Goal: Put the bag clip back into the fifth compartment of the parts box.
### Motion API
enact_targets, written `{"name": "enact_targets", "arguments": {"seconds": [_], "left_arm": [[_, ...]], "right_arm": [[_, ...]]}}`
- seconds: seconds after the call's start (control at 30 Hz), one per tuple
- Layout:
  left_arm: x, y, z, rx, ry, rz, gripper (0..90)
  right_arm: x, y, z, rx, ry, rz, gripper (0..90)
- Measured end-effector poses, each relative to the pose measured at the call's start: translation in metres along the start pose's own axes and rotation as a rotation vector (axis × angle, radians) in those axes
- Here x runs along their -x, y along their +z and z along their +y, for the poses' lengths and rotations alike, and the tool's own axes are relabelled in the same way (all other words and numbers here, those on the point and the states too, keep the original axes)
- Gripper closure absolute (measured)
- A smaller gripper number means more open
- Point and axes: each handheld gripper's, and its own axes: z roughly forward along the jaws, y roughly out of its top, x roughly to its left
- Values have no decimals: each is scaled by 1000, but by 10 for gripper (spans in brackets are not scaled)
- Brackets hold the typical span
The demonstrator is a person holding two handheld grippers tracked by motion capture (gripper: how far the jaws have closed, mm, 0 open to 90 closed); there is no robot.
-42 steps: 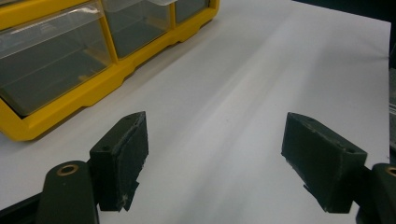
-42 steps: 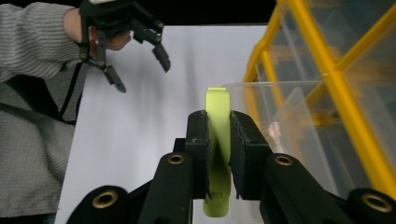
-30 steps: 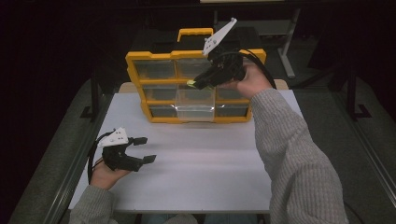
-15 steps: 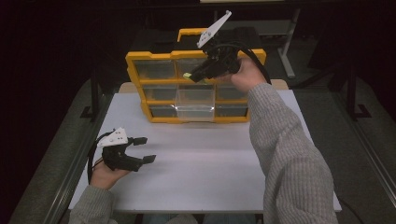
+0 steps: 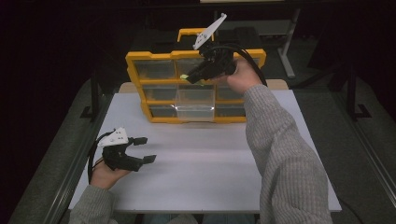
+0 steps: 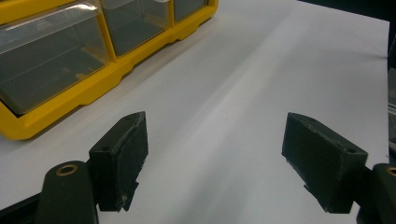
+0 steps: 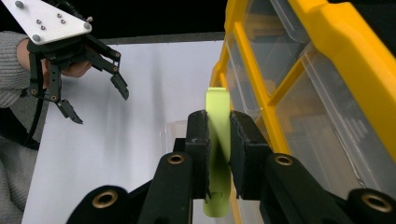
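The right gripper [image 5: 194, 77] is raised in front of the yellow organizer [image 5: 140, 88], over its pulled-out clear drawer [image 5: 195, 106]. Its jaws are narrow and clamped on a flat lime-green strip [image 7: 217, 140].

In the right gripper view the strip stands on edge between the two black pads, which press on its broad faces. Its long axis runs along the jaws: one rounded end sticks out past the fingertips [image 7: 198, 126], toward the organizer's front, and the other end hangs back between the jaw arms. In the high view the strip [image 5: 185, 76] shows as a small green tip at the gripper's left end, level with the bar between the top and middle rows of drawers, pointing left across the organizer's face. Whether it touches the organizer cannot be told.

The left gripper [image 5: 142, 149] rests low over the white table [image 5: 210, 158], near its left front edge and well apart from the organizer. Its jaws stand wide with nothing between them; in the left gripper view the pads [image 6: 119, 165] frame bare tabletop, with the organizer's lower corner [image 6: 70, 105] to the upper left.

No brand, label or writing can be read on the strip, the organizer or the grippers. The grey plate [image 7: 46, 21] on the left gripper carries only small screws.
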Motion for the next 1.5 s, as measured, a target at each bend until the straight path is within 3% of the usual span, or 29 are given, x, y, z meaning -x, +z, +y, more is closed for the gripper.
{"name": "enact_targets", "arguments": {"seconds": [0.37, 1.5], "left_arm": [[-1, -2, 0, 12, 2, 4, 222], [-2, -2, 0, 18, -3, 5, 222]], "right_arm": [[1, 13, -2, -7, -11, 9, 770], [6, 35, -29, -38, 51, 25, 771]]}}
